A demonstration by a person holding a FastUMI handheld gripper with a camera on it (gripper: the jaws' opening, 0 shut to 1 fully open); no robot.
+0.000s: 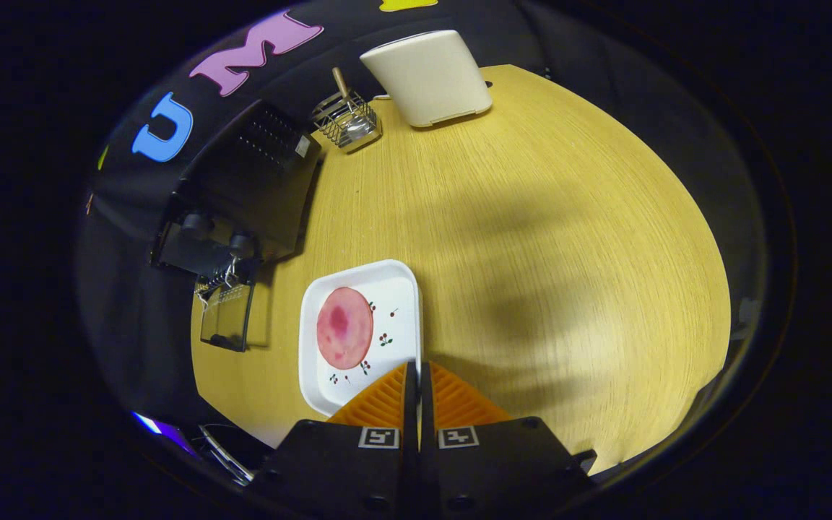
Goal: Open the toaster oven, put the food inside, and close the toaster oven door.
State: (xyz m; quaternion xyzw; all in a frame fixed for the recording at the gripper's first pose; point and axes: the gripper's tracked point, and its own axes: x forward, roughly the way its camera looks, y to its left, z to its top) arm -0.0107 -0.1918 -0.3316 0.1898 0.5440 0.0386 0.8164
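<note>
My gripper (417, 368) is clenched on the right rim of the white tray (401, 278), which carries a round pink slice (344, 327). The black oven (243, 191) sits beyond to the left, door (226, 318) hanging open. A wire basket (347, 119) and white box (430, 76) stand far back on the table (546, 238).

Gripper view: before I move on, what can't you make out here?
- Toaster oven: inside hidden; seen from above, door already down.
- Plate rim clamped in the gripper: near corner covered by the fingers.
- Wire basket: contents too small to identify.
</note>
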